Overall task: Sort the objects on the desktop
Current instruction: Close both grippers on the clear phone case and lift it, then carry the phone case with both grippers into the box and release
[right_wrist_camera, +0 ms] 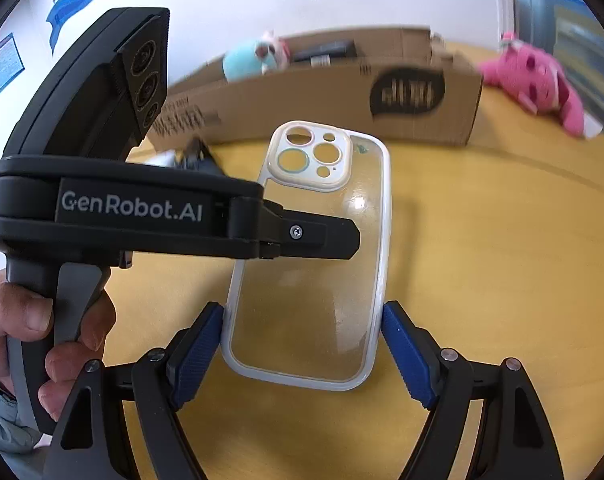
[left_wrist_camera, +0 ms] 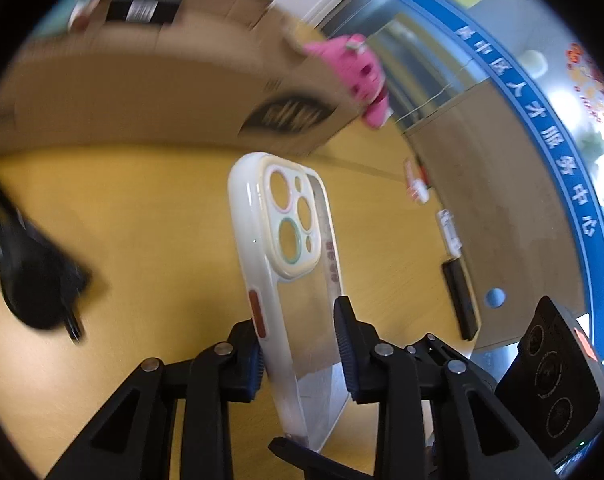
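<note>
A clear phone case with a white rim [left_wrist_camera: 289, 280] is held off the yellow table [left_wrist_camera: 141, 220]. My left gripper [left_wrist_camera: 297, 348] is shut on its two faces, seen edge-on. In the right wrist view the case [right_wrist_camera: 314, 264] faces the camera, and my left gripper [right_wrist_camera: 342, 240] reaches in from the left, pinching it at mid-height. My right gripper [right_wrist_camera: 302, 340] has its blue pads [right_wrist_camera: 199, 344] against the case's lower side edges, shut on it.
An open cardboard box [right_wrist_camera: 322, 96] stands at the back of the table, holding a blue plush toy [right_wrist_camera: 249, 62] and a dark item. A pink plush toy [right_wrist_camera: 538, 80] lies to its right. A black object [left_wrist_camera: 33, 280] lies left on the table.
</note>
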Available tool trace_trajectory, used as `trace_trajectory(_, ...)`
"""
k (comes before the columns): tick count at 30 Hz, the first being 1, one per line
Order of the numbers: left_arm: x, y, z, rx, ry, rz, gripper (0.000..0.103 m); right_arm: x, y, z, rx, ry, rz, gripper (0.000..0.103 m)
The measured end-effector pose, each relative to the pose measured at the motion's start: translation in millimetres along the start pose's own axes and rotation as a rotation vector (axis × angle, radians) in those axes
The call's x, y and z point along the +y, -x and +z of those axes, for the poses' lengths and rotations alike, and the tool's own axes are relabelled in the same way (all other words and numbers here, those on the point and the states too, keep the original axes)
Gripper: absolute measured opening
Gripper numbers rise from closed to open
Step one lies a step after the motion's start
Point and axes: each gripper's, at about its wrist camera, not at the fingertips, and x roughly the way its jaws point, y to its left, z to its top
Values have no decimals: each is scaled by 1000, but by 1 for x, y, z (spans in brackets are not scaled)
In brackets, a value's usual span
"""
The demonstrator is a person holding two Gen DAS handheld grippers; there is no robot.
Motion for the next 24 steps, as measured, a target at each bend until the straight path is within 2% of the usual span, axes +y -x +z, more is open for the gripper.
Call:
trace_trajectory(7, -39, 50, 72, -113, -157, -27, 24, 16, 40, 64, -155, 57, -46, 79)
trace_trajectory(11, -57, 74, 124, -170, -231, -28, 22, 21, 59, 121, -236, 79, -53, 79)
trace_trajectory(12, -58, 75, 133, -173, -240, -39, 19, 19, 60, 135, -248, 83, -52, 78)
trace_trajectory(13, -60, 77, 140, -172, -248, -55, 7, 16, 57, 154, -261, 89, -46, 78)
trace_trajectory(14, -62, 76, 155, -170, -262, -53, 5, 9, 52, 179, -274, 97, -39, 78)
trace_trajectory(15, -61, 76, 161, -188, -260, -35, 5, 9, 52, 191, -284, 106, -36, 75)
trace_trajectory(16, -58, 76, 170, -197, -251, -11, 5, 11, 55, 206, -305, 118, -23, 58)
trace_trajectory(18, -49, 74, 188, -208, -231, 1, 5, 11, 49, 231, -279, 134, -23, 51)
trace_trajectory(21, -32, 67, 207, -192, -177, -15, 5, 6, 22, 265, -244, 194, -69, 51)
trace_trajectory(24, -15, 56, 217, -171, -142, -24, 5, 0, 2, 277, -204, 165, -44, 51)
